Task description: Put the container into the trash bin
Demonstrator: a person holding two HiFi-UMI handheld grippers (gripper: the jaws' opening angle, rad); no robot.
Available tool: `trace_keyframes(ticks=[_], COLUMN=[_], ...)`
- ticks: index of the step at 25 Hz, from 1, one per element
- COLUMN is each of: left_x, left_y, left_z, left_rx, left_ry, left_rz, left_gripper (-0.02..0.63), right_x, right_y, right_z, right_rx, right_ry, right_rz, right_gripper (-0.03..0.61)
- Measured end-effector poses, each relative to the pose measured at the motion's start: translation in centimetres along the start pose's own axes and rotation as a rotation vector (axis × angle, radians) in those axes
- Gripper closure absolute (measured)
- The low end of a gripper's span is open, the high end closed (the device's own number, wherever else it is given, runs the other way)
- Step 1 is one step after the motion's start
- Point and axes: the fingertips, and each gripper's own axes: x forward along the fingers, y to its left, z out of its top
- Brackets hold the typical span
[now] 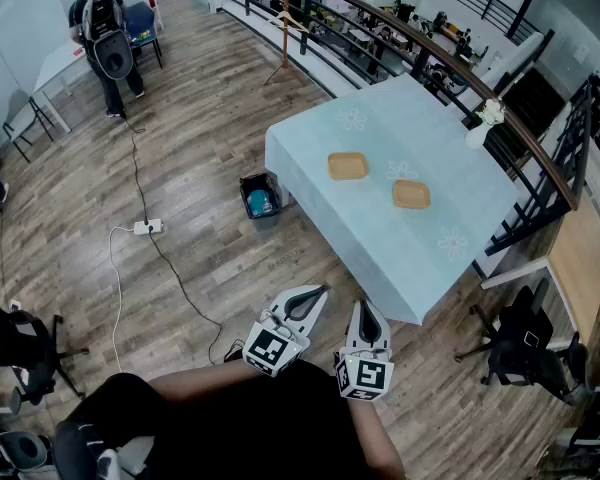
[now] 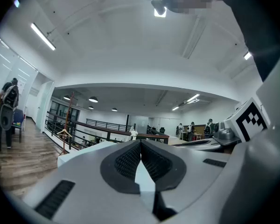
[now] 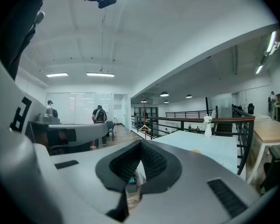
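The grey-brown plank floor (image 1: 210, 118) is seen as matt wood, the pale blue tablecloth (image 1: 430, 133) is shown as smooth cloth, and the left square tan container (image 1: 348, 166) and right square tan container (image 1: 412, 195) are finished in matt wood.

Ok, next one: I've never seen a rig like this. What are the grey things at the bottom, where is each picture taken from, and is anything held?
No robot here: a person carries a two-finger gripper in each hand. The wide picture comes from a camera on the person's head, looking down; the left gripper and right gripper show at its bottom. The other two pictures come from cameras riding on those grippers, looking along their fingers. In both, the fingers are closed together with nothing between them, so nothing is held. Ahead stands a table under a pale blue cloth, bearing a tan container, a second container and a white vase at its far corner. The dark trash bin stands on the floor beside the table, with something blue inside.
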Motion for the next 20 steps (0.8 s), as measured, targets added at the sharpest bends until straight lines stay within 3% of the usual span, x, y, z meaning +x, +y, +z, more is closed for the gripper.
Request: trace_keyframes(ticks=[6, 14, 20], left_x=[-0.8, -2.9, -3.5], left_y=[4.2, 8.9, 12.1], left_z=[-0.8, -3.4, -4.3], left_rx=[-0.042, -0.085, -0.128], left_ry=[0.002, 0.060, 0.065], left_rz=[-0.019, -0.079, -0.025], left_gripper=[0.600, 0.600, 0.600], right_x=[3.1, 6.4, 8.5], right_y=[3.1, 6.3, 8.0], right_z=[-0.3, -2.2, -1.8], right_rx=[0.026, 0.068, 0.038], right_ry=[0.007, 0.077, 0.069], right_rz=[0.006, -0.049, -0.016], right_gripper=[0.546, 0.543, 0.543])
